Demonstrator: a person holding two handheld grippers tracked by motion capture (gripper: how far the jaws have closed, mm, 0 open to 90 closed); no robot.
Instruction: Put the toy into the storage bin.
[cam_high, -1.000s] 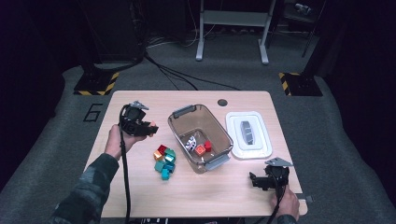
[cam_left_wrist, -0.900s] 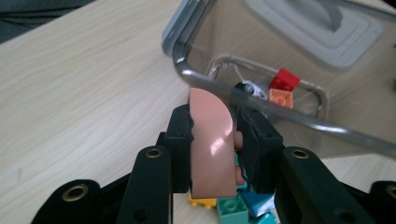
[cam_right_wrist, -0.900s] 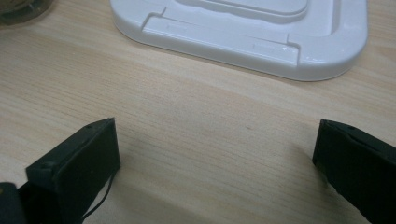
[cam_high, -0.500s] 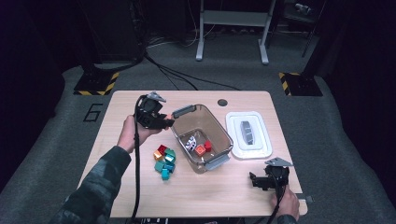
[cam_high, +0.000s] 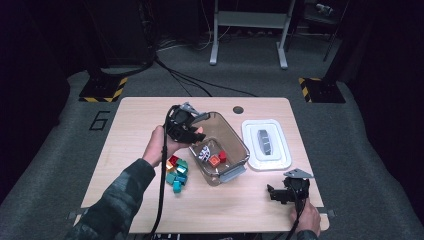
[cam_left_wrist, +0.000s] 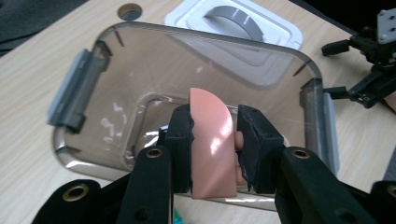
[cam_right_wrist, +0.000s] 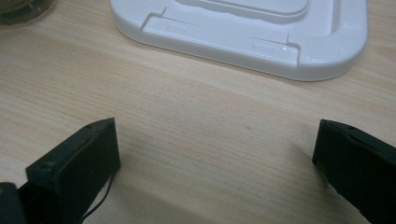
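My left gripper (cam_left_wrist: 214, 123) is shut on a pink half-round block (cam_left_wrist: 212, 154), held upright between the two pads. It hangs over the near-left part of a clear plastic bin (cam_left_wrist: 210, 36). In the high view the left gripper (cam_high: 196, 134) is above the bin's (cam_high: 235, 145) left rim, and a few small blocks (cam_high: 212, 157) lie inside the bin. My right gripper (cam_right_wrist: 215, 140) stands open just above bare wood near the table's front right corner (cam_high: 274, 192), with nothing between its jaws.
A white lid with a grey handle (cam_high: 266, 143) lies right of the bin, just beyond the right gripper (cam_right_wrist: 243, 28). Several coloured blocks (cam_high: 177, 172) are heaped on the table left of the bin. A round cable hole (cam_high: 238, 109) sits at the table's far edge.
My left gripper has carried the pink block rightward and a little up, from the table's left side to over the bin's left rim. The right gripper has stayed put.
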